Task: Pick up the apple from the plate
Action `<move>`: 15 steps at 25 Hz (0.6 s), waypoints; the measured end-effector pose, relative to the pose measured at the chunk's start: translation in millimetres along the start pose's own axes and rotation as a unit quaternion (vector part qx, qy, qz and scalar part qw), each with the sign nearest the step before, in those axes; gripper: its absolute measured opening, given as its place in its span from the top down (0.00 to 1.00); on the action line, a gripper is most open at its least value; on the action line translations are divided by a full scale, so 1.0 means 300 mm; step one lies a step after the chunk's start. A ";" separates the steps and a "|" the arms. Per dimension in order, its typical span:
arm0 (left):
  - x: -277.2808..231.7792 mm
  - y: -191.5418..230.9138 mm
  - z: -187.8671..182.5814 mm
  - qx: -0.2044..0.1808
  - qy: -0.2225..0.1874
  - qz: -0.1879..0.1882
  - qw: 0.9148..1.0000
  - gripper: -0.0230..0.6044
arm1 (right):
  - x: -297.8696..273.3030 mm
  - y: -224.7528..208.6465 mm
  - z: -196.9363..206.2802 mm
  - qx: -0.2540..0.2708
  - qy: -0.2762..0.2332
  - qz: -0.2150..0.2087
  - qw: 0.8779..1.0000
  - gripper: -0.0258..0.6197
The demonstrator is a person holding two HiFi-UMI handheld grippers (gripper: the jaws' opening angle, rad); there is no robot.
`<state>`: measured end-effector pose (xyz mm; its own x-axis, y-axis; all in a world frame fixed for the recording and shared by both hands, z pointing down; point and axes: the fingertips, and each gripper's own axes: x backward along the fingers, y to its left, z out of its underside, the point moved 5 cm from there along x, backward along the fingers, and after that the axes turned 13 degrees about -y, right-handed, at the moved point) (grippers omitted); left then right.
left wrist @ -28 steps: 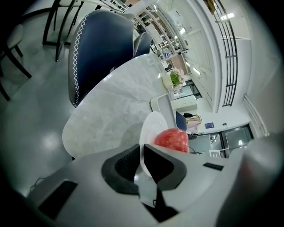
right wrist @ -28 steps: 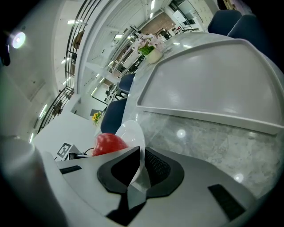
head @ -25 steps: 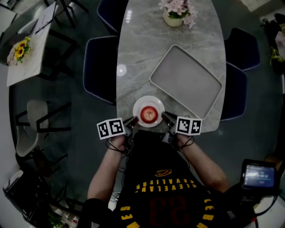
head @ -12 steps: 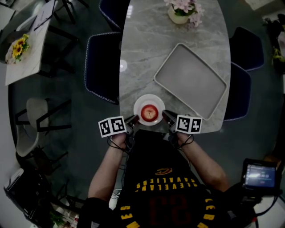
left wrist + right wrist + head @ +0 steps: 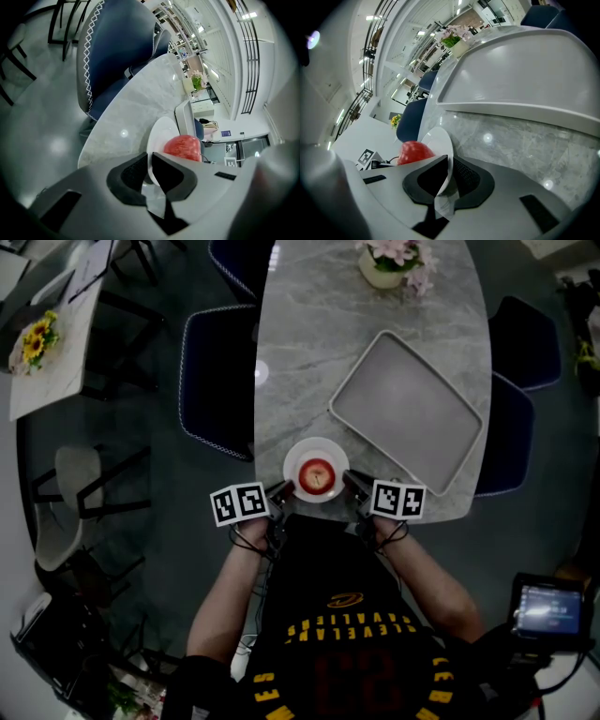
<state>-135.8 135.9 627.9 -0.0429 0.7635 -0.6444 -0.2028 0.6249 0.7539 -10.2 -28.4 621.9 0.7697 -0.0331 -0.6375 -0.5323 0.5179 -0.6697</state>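
Left gripper view shows your left fingers clamped on the round white ceramic plate at its rim; your right fingers clamp the opposite rim. The red apple sits mid-plate. Hold both sides level above the grey marble tabletop, or it may roll.

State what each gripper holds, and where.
Both hold the plate by its rim: the left gripper pinches its left edge, the right gripper its right edge. The apple sits ungripped.
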 end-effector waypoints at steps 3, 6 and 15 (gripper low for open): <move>0.000 0.007 0.001 -0.005 0.003 -0.004 1.000 0.91 | -0.003 0.000 0.008 0.000 0.002 0.001 1.000 0.89; 0.001 0.011 0.002 -0.010 0.005 -0.007 1.000 0.91 | -0.006 -0.001 0.015 0.001 0.003 0.001 1.000 0.89; -0.005 0.016 0.011 -0.023 0.010 -0.014 1.000 0.91 | -0.007 -0.008 0.022 0.008 0.006 0.004 1.000 0.89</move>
<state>-133.6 138.3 633.0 -0.0567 0.7423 -0.6677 -0.2498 0.6370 0.7293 -8.1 -23.9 627.2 0.7612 -0.0383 -0.6474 -0.5328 0.5322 -0.6579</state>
